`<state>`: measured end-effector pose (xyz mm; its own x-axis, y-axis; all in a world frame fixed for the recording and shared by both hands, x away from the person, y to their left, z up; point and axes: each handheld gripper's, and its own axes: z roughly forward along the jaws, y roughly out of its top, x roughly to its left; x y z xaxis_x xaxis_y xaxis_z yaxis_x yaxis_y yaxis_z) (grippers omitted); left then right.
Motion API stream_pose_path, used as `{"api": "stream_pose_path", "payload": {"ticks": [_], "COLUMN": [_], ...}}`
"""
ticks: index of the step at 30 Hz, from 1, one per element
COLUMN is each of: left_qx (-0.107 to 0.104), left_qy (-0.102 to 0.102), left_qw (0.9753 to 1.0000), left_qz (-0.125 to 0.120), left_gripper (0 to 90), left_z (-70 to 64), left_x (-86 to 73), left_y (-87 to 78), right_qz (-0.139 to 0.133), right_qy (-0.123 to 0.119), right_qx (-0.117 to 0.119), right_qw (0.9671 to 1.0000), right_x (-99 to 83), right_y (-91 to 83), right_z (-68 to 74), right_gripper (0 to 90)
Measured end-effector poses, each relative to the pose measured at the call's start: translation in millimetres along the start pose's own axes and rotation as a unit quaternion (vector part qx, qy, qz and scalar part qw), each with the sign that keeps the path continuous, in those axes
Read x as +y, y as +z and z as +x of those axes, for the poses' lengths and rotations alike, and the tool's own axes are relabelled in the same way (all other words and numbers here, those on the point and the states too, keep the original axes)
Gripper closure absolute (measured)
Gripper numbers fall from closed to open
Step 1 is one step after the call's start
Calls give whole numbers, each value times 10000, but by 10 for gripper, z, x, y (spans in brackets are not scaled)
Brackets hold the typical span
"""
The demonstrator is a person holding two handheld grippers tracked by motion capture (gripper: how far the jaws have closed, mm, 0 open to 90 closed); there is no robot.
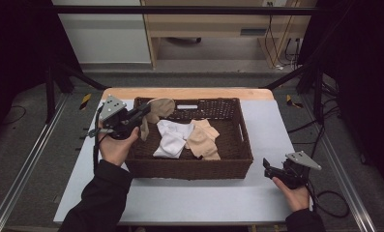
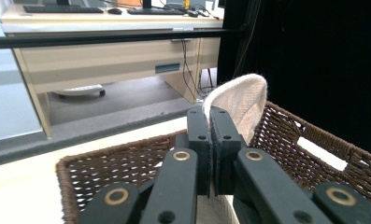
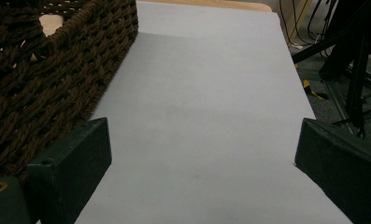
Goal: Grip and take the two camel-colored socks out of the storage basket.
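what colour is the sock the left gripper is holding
Beige sock, clamped in the left gripper; clearest in the high view.

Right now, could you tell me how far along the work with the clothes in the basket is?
Early, it seems. Nothing lies on the table outside the wicker basket. In hand: the left tool is shut on a beige cloth, lifted over the basket's far left corner. Left: a white garment and a tan one lie inside. The right tool rests open beside the basket.
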<state>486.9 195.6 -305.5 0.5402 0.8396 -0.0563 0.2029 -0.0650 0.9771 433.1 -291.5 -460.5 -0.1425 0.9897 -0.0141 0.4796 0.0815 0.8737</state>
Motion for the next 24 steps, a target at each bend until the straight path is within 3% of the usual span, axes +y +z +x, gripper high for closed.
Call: {"api": "stream_pose_path", "payload": {"ticks": [12,24], "left_qx": [251,579], "left_qy": [-83,-278], "left_qw": [9995,9970], "left_qz": [-186,-440], "left_gripper": [877,877], "left_z": [192,439], "left_x": [24,-90], "left_y": [-336,-731], "right_qz": [12,43], "right_qy": [5,27], "right_qx": [-1,6], "right_qw": [10000,10000], "right_x": [-4,-9], "right_y": [-4,16], "right_z": [1,11], "right_gripper": [42,42]}}
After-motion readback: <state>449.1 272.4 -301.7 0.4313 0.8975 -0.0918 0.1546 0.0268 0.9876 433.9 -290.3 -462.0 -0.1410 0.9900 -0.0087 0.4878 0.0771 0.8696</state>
